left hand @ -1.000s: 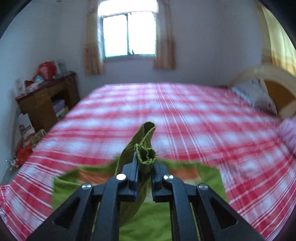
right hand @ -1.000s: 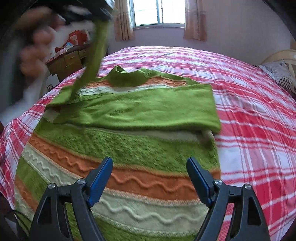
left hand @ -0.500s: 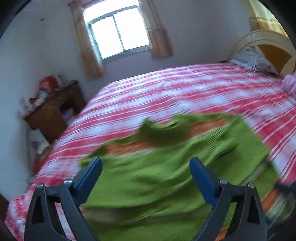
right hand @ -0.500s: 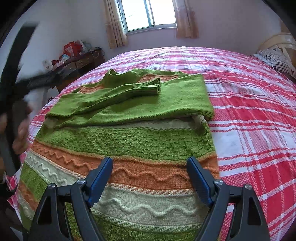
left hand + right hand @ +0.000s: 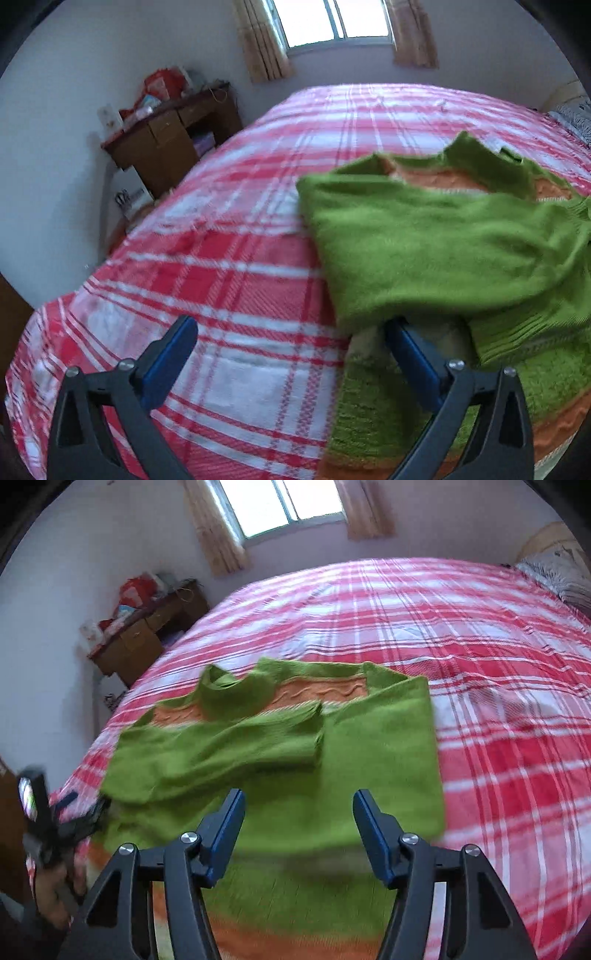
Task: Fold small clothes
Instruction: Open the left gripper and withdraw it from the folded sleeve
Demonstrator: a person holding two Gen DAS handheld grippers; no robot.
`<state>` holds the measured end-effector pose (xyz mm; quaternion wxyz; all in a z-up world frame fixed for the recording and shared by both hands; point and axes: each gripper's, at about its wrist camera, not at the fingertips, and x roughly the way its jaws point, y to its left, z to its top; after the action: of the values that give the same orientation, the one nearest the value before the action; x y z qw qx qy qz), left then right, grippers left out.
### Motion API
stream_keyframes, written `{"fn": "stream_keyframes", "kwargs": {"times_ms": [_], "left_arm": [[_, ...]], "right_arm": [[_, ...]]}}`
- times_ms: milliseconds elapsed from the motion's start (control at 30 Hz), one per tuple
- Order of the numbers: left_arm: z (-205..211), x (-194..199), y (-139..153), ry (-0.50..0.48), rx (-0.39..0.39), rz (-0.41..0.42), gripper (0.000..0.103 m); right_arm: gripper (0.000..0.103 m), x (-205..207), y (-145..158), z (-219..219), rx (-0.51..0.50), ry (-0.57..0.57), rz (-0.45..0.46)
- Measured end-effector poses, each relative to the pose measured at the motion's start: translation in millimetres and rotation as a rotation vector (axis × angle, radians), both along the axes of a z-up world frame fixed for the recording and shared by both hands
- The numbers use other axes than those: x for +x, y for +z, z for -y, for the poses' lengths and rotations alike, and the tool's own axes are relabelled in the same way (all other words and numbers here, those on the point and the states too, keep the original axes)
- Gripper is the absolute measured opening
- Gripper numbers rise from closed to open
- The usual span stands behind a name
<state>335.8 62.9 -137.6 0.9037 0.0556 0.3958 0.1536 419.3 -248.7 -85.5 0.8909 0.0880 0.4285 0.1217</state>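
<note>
A green knit sweater with orange and cream stripes lies flat on the red plaid bed, both sleeves folded across its chest. In the left wrist view the sweater fills the right side. My left gripper is open and empty at the sweater's left edge; its right finger sits under the folded sleeve's edge. It also shows in the right wrist view, held by a hand. My right gripper is open and empty, just above the sweater's middle.
A wooden desk with clutter stands against the wall left of the bed. A window with curtains is on the far wall. A pillow and headboard are at the far right.
My left gripper let go of the sleeve, which now lies folded across the chest, then swung down to the sweater's left edge. My right gripper moved forward over the sweater.
</note>
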Motion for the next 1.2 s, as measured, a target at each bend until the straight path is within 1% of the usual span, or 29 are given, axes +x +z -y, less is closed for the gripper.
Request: {"fn": "stream_keyframes", "kwargs": {"times_ms": [67,133,167,200,233,267,300,400,433,467,567,633,700,733,833,900,933,967,1000,1033,1067,1100,1167,1200], "left_arm": [[-2,-3,0,0.005,-0.02,0.008,0.103],[-4,-4,-1,0.014,-0.036,0.01,0.103],[-6,-4,-3,0.016,-0.04,0.002,0.103],[-6,-4,-3,0.014,-0.043,0.0,0.103],[-8,-5,-4,0.013,-0.051,0.0,0.103],[-11,-5,-5,0.013,-0.064,0.0,0.103],[-13,-4,-6,0.012,-0.082,-0.001,0.103],[-25,0,-8,0.012,-0.168,-0.01,0.103],[-29,0,-10,0.013,-0.2,-0.013,0.103],[-29,-1,-10,0.013,-0.208,-0.01,0.103],[-26,-2,-10,0.01,-0.195,-0.009,0.103],[-25,-2,-11,0.009,-0.189,-0.011,0.103],[-24,-1,-11,0.009,-0.187,-0.015,0.103],[-24,-1,-10,0.007,-0.184,-0.016,0.103],[-25,-2,-9,0.003,-0.185,-0.015,0.103],[-27,-7,-6,0.002,-0.188,-0.015,0.103],[-28,-12,-3,0.011,-0.186,-0.016,0.103],[-29,-16,1,0.018,-0.185,-0.005,0.103],[-30,-22,6,0.025,-0.185,0.017,0.103],[-30,-26,15,0.037,-0.175,0.045,0.103],[-29,-27,22,0.047,-0.161,0.067,0.103],[-27,-27,32,0.055,-0.151,0.098,0.103],[-23,-21,45,0.045,-0.173,0.129,0.103],[-20,-14,48,0.034,-0.178,0.125,0.103]], "right_arm": [[0.058,24,-9,1,0.03,-0.028,-0.036],[0.055,43,-20,-2,0.07,-0.029,-0.07],[0.046,48,-24,-4,0.079,-0.03,-0.081],[0.032,53,-29,-7,0.089,-0.028,-0.094],[0.025,58,-35,-13,0.093,-0.013,-0.111],[0.013,57,-36,-17,0.069,-0.01,-0.105],[0.007,55,-34,-21,0.037,-0.012,-0.083],[0.004,42,-19,-23,0.019,0.013,-0.012],[0.004,35,-8,-21,0.011,0.023,0.027],[0.004,30,-2,-18,0.006,0.029,0.05],[0.004,12,17,-6,-0.038,0.02,0.118],[0.004,6,17,6,-0.06,-0.005,0.127],[0.004,6,6,17,-0.067,-0.023,0.089],[0.004,7,-6,19,-0.093,-0.013,0.055],[0.004,4,-21,22,-0.145,-0.027,0.041],[0.007,0,-24,24,-0.137,-0.023,0.022],[0.009,-2,-23,21,-0.176,-0.012,0.009],[0.02,-4,-22,19,-0.207,-0.012,0.01],[0.043,-6,-19,18,-0.242,-0.022,0.018],[0.052,-9,-13,18,-0.278,-0.038,0.04],[0.055,-12,-8,19,-0.287,-0.051,0.068],[0.055,-14,1,21,-0.275,-0.058,0.1],[0.055,-9,9,21,-0.217,-0.045,0.116],[0.055,-6,11,19,-0.183,-0.026,0.114]]}}
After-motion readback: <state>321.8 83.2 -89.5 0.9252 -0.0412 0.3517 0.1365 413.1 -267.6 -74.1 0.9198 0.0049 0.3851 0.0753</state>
